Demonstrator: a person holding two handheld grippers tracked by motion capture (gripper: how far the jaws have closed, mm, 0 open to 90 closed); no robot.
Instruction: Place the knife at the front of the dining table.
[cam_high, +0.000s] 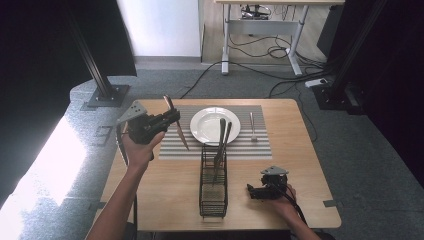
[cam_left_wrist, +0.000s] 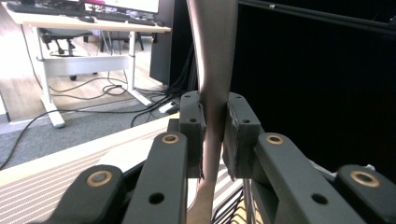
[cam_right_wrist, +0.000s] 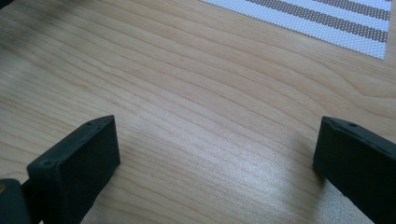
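"What do you have in your left claw (cam_high: 170, 118)?"

"A knife (cam_high: 176, 123). My claw is squeezed tight on its middle. I hold it up in the air, over the left edge of the striped mat (cam_high: 250, 146). The knife is tilted: one end points up and away from me, the other end points down toward the mat."

"Where do you think it goes?"

"I think it goes on the mat, just left of the white plate (cam_high: 202, 131). The plate is to the right of my claw, close by. A fork (cam_high: 252, 126) already lies on the other side of the plate. So I should turn the knife flat, pointing the same way as the fork."

"And your right claw (cam_high: 252, 192)?"

"It is wide open and holds nothing. It rests on the tabletop (cam_high: 165, 195), to the right of the black wire basket (cam_high: 213, 182). Two more pieces of cutlery (cam_high: 221, 142) stand in that basket."
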